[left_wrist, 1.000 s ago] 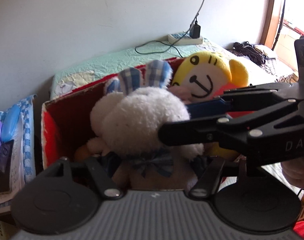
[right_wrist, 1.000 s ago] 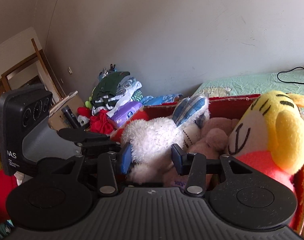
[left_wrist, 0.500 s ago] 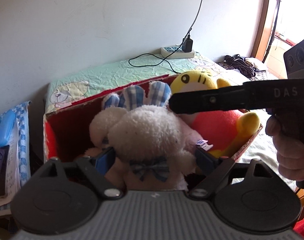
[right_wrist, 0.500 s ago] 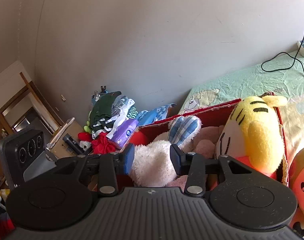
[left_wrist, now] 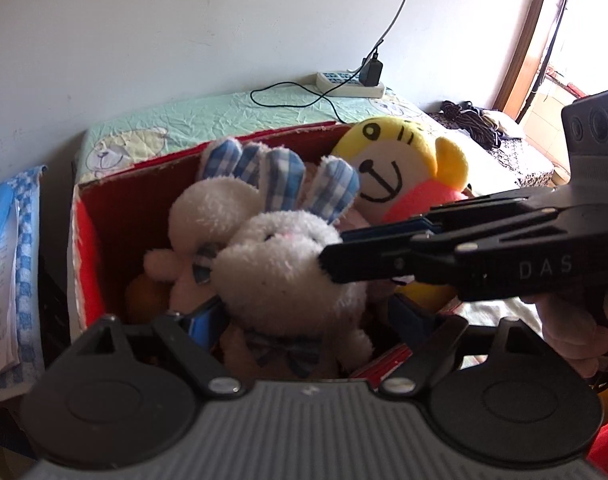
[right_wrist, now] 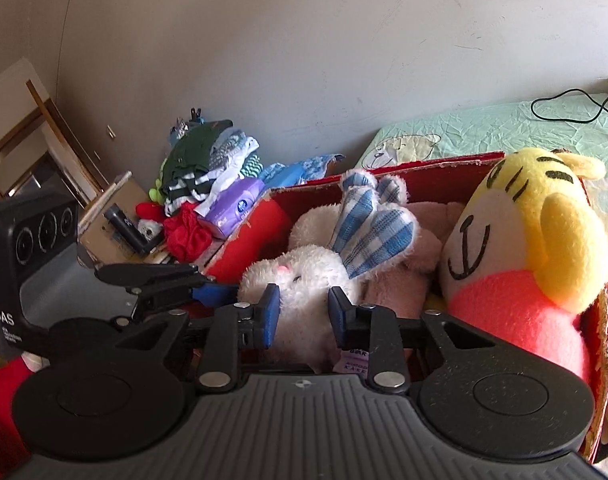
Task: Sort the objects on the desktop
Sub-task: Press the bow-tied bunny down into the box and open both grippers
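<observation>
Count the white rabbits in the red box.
2. The front rabbit is at the near side of the box. The rear rabbit is just behind it, to the left. More may be buried under the other plush.

Two rabbits lay in the box, left of the tiger; a power strip sat behind, perhaps on bedding.
</observation>
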Demonstrator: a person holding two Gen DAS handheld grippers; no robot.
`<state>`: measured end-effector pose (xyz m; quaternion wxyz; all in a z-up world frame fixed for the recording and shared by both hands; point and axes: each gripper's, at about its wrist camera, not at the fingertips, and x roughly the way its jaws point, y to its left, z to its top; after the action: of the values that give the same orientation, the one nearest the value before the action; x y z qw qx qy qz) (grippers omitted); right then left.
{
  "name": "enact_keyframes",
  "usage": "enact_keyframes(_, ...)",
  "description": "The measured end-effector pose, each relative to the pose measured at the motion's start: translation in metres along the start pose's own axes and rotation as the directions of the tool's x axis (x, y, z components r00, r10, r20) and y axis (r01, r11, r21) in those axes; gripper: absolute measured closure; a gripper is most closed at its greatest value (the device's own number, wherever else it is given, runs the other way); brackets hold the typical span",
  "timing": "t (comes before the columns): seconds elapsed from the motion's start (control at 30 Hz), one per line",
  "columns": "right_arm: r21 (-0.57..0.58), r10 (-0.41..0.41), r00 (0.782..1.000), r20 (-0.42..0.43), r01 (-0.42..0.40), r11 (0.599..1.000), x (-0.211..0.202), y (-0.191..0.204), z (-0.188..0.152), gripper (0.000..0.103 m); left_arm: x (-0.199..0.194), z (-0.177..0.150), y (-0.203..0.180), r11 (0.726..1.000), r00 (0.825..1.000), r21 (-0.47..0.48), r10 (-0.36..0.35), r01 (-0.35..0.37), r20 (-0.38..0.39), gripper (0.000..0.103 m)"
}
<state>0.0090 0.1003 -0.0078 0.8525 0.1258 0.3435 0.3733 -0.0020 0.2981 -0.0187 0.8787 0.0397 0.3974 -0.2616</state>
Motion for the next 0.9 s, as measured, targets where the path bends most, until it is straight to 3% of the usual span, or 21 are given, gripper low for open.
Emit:
enact_keyframes(0.33, 0.023, -0.032, 0.999, 0.033, 0.031, 0.999, -0.006, 0.005, -0.002, 0.072, 0.005, -0.002, 0.003, 0.998, 0.999, -0.059, -0.035, 0.035, -0.001, 0.016)
enact_keyframes(0.53, 0.052, -0.056, 0.997, 0.056, 0.053, 0.997, -0.006, 0.004, -0.002, 0.072, 0.01, -0.001, -0.005, 0.997, 0.999, -0.062, -0.033, 0.034, 0.011, 0.009)
enact_keyframes(0.9, 0.056, -0.073, 0.995, 0.063, 0.07, 0.996, -0.011, 0.005, -0.003, 0.072, -0.003, -0.003, -0.002, 0.993, 1.0, -0.117, -0.02, 0.022, 0.014, 0.009)
